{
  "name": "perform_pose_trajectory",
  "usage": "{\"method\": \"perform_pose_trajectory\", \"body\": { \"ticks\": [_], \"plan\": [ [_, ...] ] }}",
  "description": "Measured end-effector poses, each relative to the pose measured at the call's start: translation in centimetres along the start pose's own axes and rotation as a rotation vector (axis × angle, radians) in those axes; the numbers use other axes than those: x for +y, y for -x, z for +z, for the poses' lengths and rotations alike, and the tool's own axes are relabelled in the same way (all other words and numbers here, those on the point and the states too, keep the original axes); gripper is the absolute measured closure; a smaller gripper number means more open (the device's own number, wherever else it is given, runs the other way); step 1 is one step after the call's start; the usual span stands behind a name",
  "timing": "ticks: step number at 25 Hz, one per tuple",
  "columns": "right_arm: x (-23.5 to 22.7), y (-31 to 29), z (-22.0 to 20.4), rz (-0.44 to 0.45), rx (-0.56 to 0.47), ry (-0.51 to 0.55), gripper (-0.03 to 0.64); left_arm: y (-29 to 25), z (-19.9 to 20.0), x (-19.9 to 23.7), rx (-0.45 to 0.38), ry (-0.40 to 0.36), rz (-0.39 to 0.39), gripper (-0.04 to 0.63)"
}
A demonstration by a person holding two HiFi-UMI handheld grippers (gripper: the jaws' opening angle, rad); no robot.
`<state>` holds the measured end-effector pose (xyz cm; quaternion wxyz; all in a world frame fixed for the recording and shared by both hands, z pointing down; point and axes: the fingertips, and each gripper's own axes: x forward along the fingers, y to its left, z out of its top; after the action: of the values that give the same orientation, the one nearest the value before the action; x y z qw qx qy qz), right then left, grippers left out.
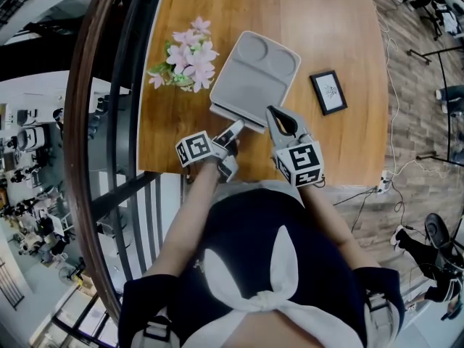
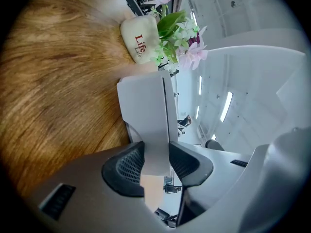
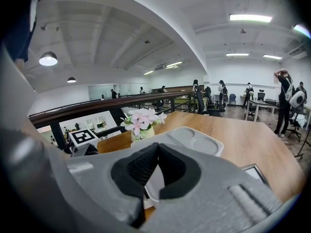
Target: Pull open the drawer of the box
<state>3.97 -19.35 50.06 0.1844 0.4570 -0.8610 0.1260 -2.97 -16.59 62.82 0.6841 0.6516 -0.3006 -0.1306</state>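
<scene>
Box (image 1: 255,69), grey with a moulded tray top, sits mid-tabletop (image 1: 341,27), with a pot of pink flowers (image 1: 187,62) just beside its left side and a small picture frame (image 1: 328,92) near its right. I judge the job barely begun. From the head view its near edge shows only a thin lower lip, and I cannot tell whether that is the drawer started or just the base, so the whole pull looks left to do. My left gripper (image 2: 156,160) has its fingers closed on a thin grey panel at the box's near left corner, and the panel runs straight up between the pads. My right gripper (image 3: 156,152) is at the near edge just to the right. Its fingertips are pressed together, the box's front shows below them, and I can make out nothing pinched between. Both grippers are on my side of the box, so a pull would come toward me.
</scene>
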Motion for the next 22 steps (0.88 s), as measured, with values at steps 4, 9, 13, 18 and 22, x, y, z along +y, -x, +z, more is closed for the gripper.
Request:
{"method": "perform_pose_trajectory", "body": {
  "ticks": [4,9,13,18,22],
  "plan": [
    [0.1,0.2,-0.2,-0.002,0.003,0.004,0.618,0.2,-0.2,0.1,-0.002,0.003,0.000,0.425],
    [0.3,0.5,-0.4,-0.001,0.007,0.007,0.618,0.4,-0.4,0.1,-0.002,0.006,0.002,0.425],
    [0.5,0.6,-0.6,0.001,0.009,0.011,0.618,0.7,-0.5,0.2,-0.002,0.006,0.003,0.425],
    [0.6,0.8,-0.6,0.002,0.011,0.013,0.618,0.9,-0.7,0.2,-0.001,0.008,0.006,0.425],
    [0.8,0.9,-0.6,0.004,0.008,0.014,0.618,1.1,-0.9,0.2,0.001,0.008,0.007,0.425]
  ]
}}
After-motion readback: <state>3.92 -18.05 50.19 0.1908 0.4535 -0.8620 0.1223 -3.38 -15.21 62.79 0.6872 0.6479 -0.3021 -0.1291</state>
